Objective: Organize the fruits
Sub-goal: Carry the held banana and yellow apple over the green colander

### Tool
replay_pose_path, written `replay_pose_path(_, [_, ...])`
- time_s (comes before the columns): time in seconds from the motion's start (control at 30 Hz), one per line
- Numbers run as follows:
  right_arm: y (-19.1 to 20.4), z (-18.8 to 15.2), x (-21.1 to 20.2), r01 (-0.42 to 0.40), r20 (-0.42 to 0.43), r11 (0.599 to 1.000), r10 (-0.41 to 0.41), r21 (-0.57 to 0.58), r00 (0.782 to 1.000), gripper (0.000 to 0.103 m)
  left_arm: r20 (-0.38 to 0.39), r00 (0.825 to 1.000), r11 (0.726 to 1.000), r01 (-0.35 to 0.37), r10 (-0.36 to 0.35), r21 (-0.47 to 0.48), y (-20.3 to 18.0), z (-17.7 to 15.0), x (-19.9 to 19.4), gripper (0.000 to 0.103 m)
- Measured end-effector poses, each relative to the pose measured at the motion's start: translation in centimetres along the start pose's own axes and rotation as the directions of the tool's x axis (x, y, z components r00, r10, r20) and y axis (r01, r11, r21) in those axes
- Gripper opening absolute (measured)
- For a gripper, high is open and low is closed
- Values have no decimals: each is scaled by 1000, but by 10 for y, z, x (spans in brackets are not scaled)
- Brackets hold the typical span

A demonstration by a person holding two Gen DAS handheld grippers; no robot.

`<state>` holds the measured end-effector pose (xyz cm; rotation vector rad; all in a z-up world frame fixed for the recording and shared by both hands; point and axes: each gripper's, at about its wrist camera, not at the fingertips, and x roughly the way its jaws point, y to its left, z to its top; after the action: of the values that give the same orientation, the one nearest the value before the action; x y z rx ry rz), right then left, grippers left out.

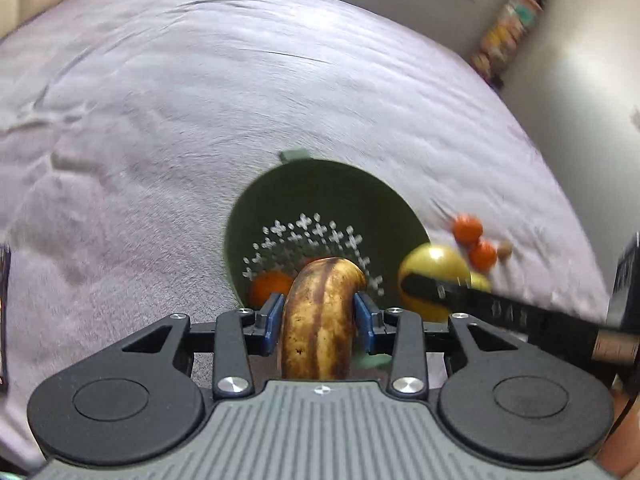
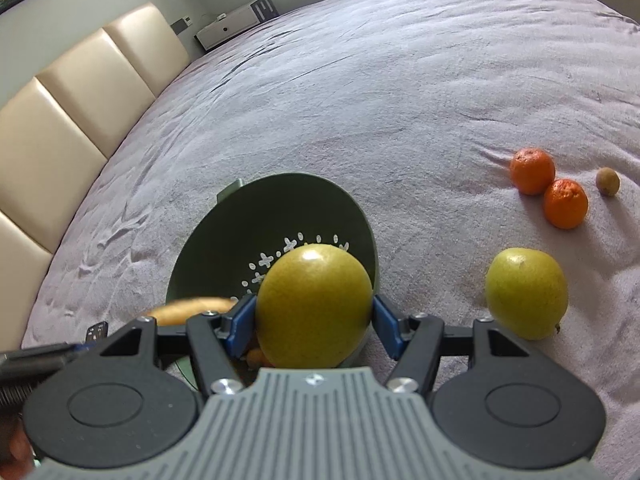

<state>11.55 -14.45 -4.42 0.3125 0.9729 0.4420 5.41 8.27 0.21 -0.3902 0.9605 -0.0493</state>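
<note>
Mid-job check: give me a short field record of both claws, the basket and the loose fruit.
left claw: shut on a brown-spotted banana, above the basket
right claw: shut on a yellow-green pear, above the basket
basket: green perforated basket on the grey bedspread; at least one orange fruit inside
loose fruit: second pear, two tangerines touching each other, one small brown fruit apart from them, all to the right of the basket
</note>
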Motion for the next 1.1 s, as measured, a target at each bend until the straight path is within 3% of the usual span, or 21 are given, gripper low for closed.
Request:
replay_pose_path(0.23, [8, 1, -2, 13, 11, 999, -12, -40, 1000, 60, 61, 997, 971, 64, -51, -230, 31, 16, 6, 41])
replay_pose_path(0.5, [25, 7, 0, 48, 32, 985, -44, -166, 999, 60, 122, 992, 947, 77, -41, -310, 38, 27, 25, 41])
replay_pose_path(0.73, [43, 3, 24, 79, -21, 936, -92, -344, 996, 60, 116, 993, 946, 61, -25, -318, 43, 22, 48, 41])
replay_pose_path(1.1, [50, -3, 59, 122, -73, 869, -178, -480, 981, 60, 105, 994, 970, 18, 8, -241, 34, 20, 56, 40])
